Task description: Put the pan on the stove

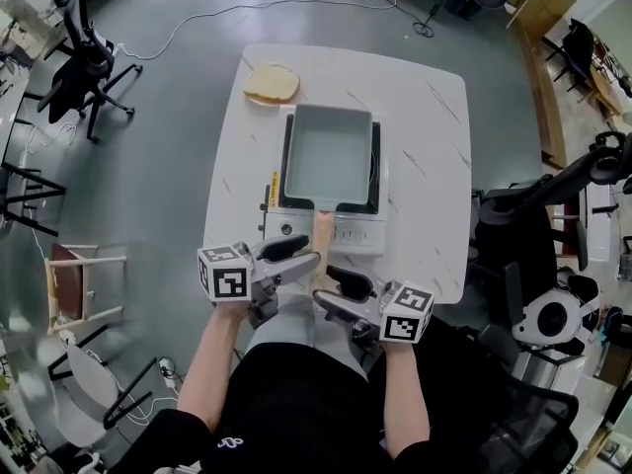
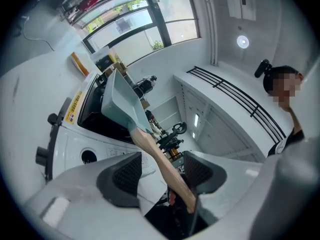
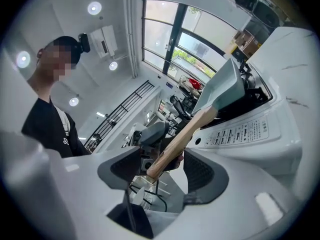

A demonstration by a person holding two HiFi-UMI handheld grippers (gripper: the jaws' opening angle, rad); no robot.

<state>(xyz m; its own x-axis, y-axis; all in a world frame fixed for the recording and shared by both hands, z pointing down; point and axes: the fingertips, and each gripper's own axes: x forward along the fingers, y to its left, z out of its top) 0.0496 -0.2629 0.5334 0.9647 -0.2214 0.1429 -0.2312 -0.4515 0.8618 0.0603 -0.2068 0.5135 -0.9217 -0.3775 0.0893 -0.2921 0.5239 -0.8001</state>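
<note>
My left hand-held gripper (image 1: 291, 257) and my right hand-held gripper (image 1: 341, 294) are both released, each with its 2 jaws standing wide apart. They sit close together at the near edge of the worktop (image 1: 425, 166), the right one just beside the left one and a little nearer to me.

The wooden handle (image 1: 322, 227) of the pan runs into the gap of both. In the left gripper view the handle (image 2: 157, 154) passes between the 2 dark pads, closer to the right pad, and I see no pad pressing on it. In the right gripper view its rounded end (image 3: 155, 170) lies between the pads with free space on each side.

Just ahead of the jaws is the white stove (image 1: 365, 233), with 1 round knob on its front at my left and a row of printed buttons at my right. The pan (image 1: 328, 156), pale grey-blue and rectangular, sits on the black top of the stove, with the handle pointing back to me.

Farther ahead and to the left of the pan lies 1 slice of bread (image 1: 272, 84) on the worktop, apart from the stove.
</note>
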